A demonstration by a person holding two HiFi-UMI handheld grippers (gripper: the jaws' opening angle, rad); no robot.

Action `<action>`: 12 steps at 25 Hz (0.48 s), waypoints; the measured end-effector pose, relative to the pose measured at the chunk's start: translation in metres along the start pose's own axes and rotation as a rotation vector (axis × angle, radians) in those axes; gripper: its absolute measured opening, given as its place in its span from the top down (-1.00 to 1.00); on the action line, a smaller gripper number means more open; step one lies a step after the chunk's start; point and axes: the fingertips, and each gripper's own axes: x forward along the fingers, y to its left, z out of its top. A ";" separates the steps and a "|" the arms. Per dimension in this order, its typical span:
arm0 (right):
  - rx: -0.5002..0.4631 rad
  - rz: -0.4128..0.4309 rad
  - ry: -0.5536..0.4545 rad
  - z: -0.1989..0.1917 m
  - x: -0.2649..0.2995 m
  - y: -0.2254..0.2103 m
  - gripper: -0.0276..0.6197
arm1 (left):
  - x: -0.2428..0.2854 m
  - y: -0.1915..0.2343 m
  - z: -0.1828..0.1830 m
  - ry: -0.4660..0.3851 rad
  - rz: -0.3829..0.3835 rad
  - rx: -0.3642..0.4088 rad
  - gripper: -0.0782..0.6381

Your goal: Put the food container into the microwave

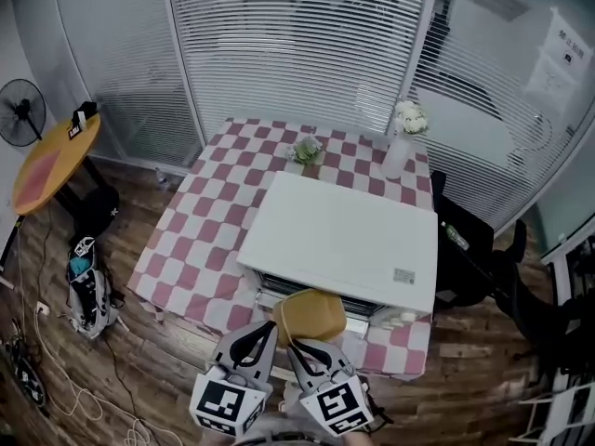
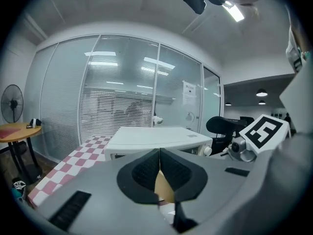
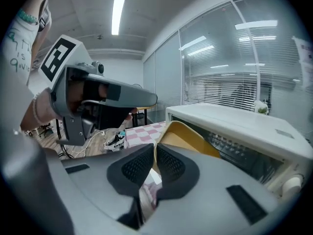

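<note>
The yellow food container [image 1: 309, 316] hangs in front of the white microwave [image 1: 344, 235], close to its dark front. My left gripper [image 1: 271, 331] is shut on the container's left rim, and my right gripper [image 1: 303, 347] is shut on its near rim. In the left gripper view a thin yellow edge [image 2: 164, 189] shows between the closed pads of the left gripper [image 2: 160, 173], with the microwave [image 2: 156, 136] beyond. In the right gripper view the container [image 3: 183, 136] rises from the right gripper [image 3: 155, 163] toward the microwave [image 3: 244, 126]. I cannot tell whether the door stands open.
The microwave sits on a red-and-white checkered table [image 1: 200, 230] with two small flower vases [image 1: 307, 151] at the back. A black chair [image 1: 465, 249] is at the right. A round orange table [image 1: 56, 161], a fan [image 1: 20, 111] and a bag [image 1: 85, 282] are at the left.
</note>
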 end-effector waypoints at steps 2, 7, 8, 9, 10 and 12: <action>0.001 -0.015 0.015 -0.003 0.005 -0.007 0.87 | 0.008 0.001 -0.003 0.015 -0.009 -0.001 0.75; -0.010 -0.066 0.060 -0.017 0.013 -0.033 0.87 | 0.026 0.001 -0.002 0.052 -0.026 0.018 0.75; -0.009 -0.069 0.064 -0.018 0.014 -0.037 0.87 | 0.028 0.002 -0.001 0.061 -0.025 0.023 0.75; -0.005 -0.068 0.066 -0.017 0.015 -0.039 0.87 | 0.030 0.003 0.000 0.066 -0.025 0.026 0.75; -0.001 -0.067 0.068 -0.015 0.015 -0.042 0.87 | 0.032 0.004 0.002 0.065 -0.025 0.026 0.75; -0.009 -0.073 0.071 -0.015 0.017 -0.047 0.87 | 0.035 0.005 0.004 0.054 -0.026 0.020 0.75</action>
